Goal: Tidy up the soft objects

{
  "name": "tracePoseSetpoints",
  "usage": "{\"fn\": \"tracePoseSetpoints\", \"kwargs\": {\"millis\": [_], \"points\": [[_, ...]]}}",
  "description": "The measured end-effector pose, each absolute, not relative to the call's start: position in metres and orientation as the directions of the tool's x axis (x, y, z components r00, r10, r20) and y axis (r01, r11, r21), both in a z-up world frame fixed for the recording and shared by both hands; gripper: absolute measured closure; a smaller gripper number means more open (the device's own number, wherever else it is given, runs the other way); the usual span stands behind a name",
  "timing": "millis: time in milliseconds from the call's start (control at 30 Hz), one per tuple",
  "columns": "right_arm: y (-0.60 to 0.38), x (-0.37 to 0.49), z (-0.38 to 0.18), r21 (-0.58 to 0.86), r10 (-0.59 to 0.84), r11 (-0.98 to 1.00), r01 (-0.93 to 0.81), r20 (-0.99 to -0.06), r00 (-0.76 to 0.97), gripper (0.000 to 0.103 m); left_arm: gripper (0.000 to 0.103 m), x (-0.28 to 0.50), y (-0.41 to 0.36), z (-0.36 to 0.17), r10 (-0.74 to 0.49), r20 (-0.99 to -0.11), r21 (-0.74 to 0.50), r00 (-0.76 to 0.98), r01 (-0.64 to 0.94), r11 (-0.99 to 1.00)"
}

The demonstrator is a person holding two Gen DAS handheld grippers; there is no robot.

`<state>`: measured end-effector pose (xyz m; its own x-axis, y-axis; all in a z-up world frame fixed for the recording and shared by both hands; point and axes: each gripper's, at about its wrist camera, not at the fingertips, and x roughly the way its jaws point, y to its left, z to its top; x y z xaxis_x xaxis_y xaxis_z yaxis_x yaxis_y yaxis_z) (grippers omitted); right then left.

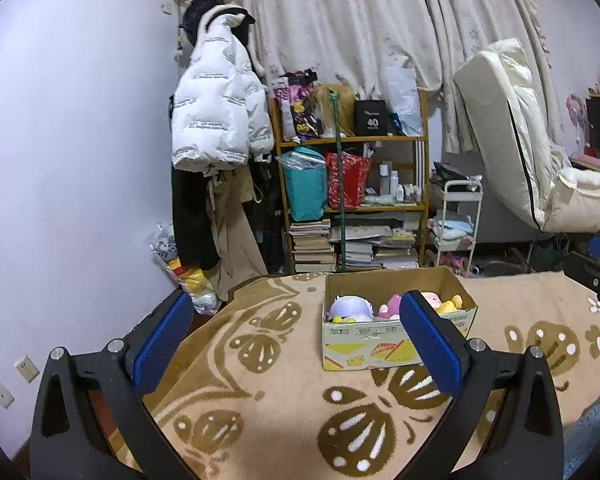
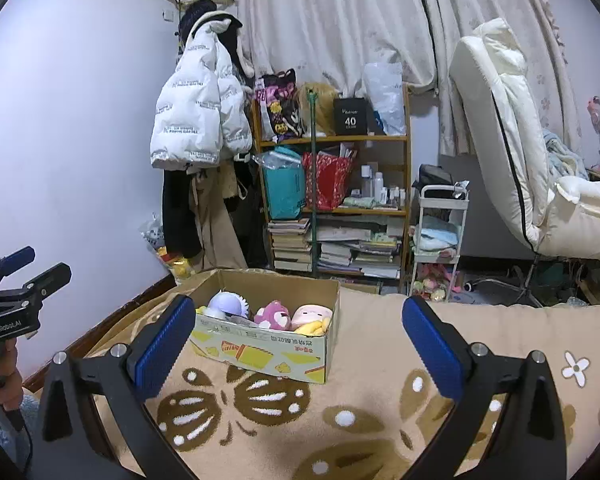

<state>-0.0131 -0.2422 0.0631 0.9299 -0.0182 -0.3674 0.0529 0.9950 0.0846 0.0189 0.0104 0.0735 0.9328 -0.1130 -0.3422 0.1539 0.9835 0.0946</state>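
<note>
1. landmark: the cardboard box point(image 2: 260, 344) stands open-topped on the patterned blanket point(image 2: 372, 360), its top flaps folded back so soft items can drop straight in.
2. task items: the soft toys lie inside the box, side by side: a pale lilac plush point(image 2: 228, 305) at its left end, a pink plush point(image 2: 274, 314) in the middle, a peach-and-yellow plush point(image 2: 312, 316) at its right end. judged from this, the collecting step looks largely done; no loose toy shows on the blanket near the box.
3. left tool point(image 1: 296, 344): fingers spread wide, nothing between the blue pads point(image 1: 162, 340). it sits in front of the box and slightly to its left, apart from it.
4. right tool point(image 2: 300, 344): fingers likewise spread wide and empty, in front of the box and to its right, apart from it.
5. reasoning: both tools being spread and clear of the box suits either a release just made or readiness for another pick; which one cannot be told.
</note>
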Motion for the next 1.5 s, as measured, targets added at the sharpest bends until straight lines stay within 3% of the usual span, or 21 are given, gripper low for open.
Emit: {"fn": "tracePoseSetpoints", "kwargs": {"millis": [300,933,1500], "points": [[-0.236,-0.031,0.06,0.068,-0.019,0.997,0.043,-0.322,0.946,0.0,0.001,0.003,0.012,0.062,-0.112,-0.313,0.111,0.943,0.153,0.982],[-0.24,-0.037,0.043,0.077,-0.005,0.996,0.033,-0.344,0.939,0.0,0.001,-0.004,0.005,0.045,-0.088,-0.315,0.18,0.945,0.151,0.972],[-0.241,-0.038,0.039,0.081,-0.003,0.996,0.034,-0.35,0.937,0.0,0.001,0.002,0.008,0.037,-0.081,-0.343,0.154,0.936,0.141,0.978]]}}
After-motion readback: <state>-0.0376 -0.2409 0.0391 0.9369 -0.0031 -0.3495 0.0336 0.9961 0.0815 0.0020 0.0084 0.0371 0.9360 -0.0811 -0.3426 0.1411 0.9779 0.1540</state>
